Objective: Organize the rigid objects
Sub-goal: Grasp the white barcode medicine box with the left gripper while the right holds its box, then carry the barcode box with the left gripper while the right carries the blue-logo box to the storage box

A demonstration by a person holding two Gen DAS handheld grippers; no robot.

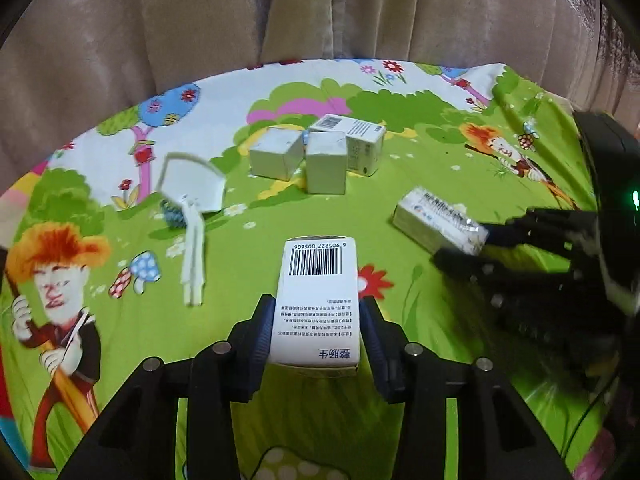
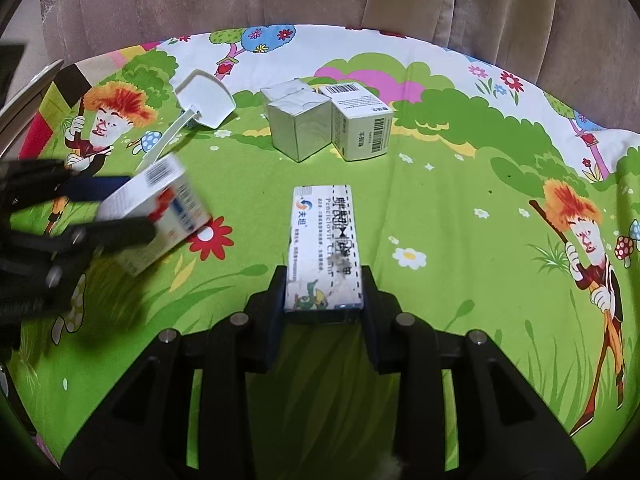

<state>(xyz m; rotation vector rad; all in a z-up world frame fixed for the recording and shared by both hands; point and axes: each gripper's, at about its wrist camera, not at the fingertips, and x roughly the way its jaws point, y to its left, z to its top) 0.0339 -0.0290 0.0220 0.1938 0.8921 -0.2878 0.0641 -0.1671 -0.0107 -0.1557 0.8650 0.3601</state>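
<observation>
My left gripper (image 1: 318, 310) is shut on a white barcode box (image 1: 318, 300), held above the green cartoon cloth (image 1: 380, 400). It also shows blurred at the left of the right wrist view (image 2: 156, 216). My right gripper (image 2: 324, 284) is shut on a long white medicine box (image 2: 324, 244), which also shows in the left wrist view (image 1: 440, 222). At the back stand two plain grey cubes (image 1: 276, 152) (image 1: 326, 162) and a printed white box (image 1: 360, 142), touching one another.
A white plastic scoop with a long handle (image 1: 192, 200) lies at the left on the cloth. Beige curtains (image 1: 320, 8) hang behind the table's far edge. In the right wrist view the box group (image 2: 304, 124) sits ahead of the held box.
</observation>
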